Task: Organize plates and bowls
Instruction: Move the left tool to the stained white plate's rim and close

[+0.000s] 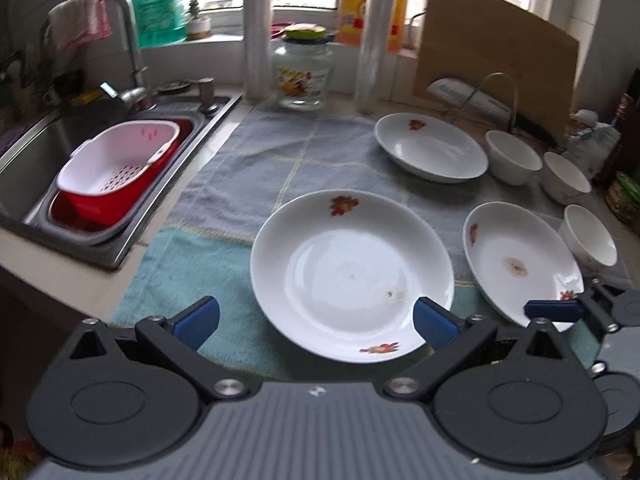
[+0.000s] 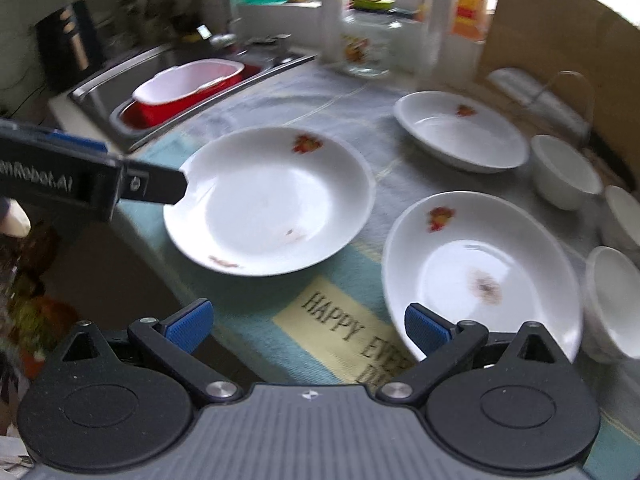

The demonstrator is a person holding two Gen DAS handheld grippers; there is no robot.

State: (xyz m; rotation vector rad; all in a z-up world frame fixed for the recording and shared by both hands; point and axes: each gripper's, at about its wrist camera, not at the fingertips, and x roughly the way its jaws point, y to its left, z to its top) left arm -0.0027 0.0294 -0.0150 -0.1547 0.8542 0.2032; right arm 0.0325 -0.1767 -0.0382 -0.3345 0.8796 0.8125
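Three floral plates lay on the striped towel (image 1: pixel 248 148): near plate (image 1: pixel 352 276) centre, stained plate (image 1: pixel 520 264) just right of it, far plate (image 1: pixel 430 146) behind. Three white bowls (image 1: pixel 513 157) lined the right edge. Left gripper (image 1: pixel 316 322) spread wide at near plate's rim, empty. Right gripper (image 2: pixel 308 326) spread wide, one finger over stained plate's rim, empty.

Right claw (image 2: pixel 308 328): blue-padded fingers spread apart, holding nothing. Three white floral ceramic plates (image 2: pixel 276 200) on blue checked towel (image 2: pixel 256 300); three white bowls (image 2: pixel 564 170) along bench's right edge.
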